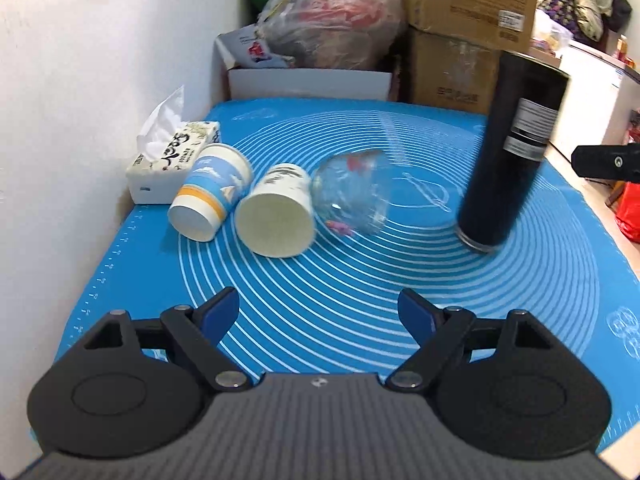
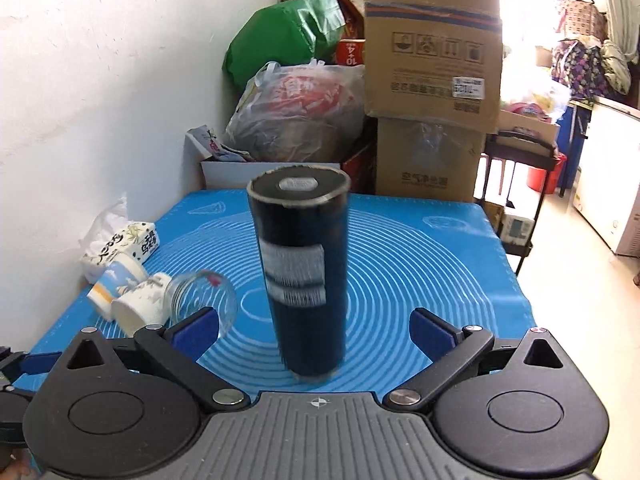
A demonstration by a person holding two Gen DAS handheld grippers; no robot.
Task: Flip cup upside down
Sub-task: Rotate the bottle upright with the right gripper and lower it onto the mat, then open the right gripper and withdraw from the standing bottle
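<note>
A tall black cup (image 2: 301,276) with white labels is seen standing on a blue silicone mat (image 1: 360,280) with white concentric rings that covers the tabletop. Its flat base faces up, and it appears blurred. In the right wrist view it stands between the fingers of the right claw (image 2: 314,334), whose blue pads are spread wide apart and are not touching it. The left claw (image 1: 319,312) is also held wide apart over the mat, with nothing between its fingers.

To the left of the black cup, three cups are lying on their sides in a row: a clear glass cup (image 1: 352,196), a white paper cup (image 1: 276,212), and a blue-and-white paper cup (image 1: 210,196). A tissue box (image 1: 172,160) sits just beyond them against a white wall. Cardboard boxes (image 2: 432,76) and a filled plastic bag (image 2: 296,108) are stacked behind the tabletop.
</note>
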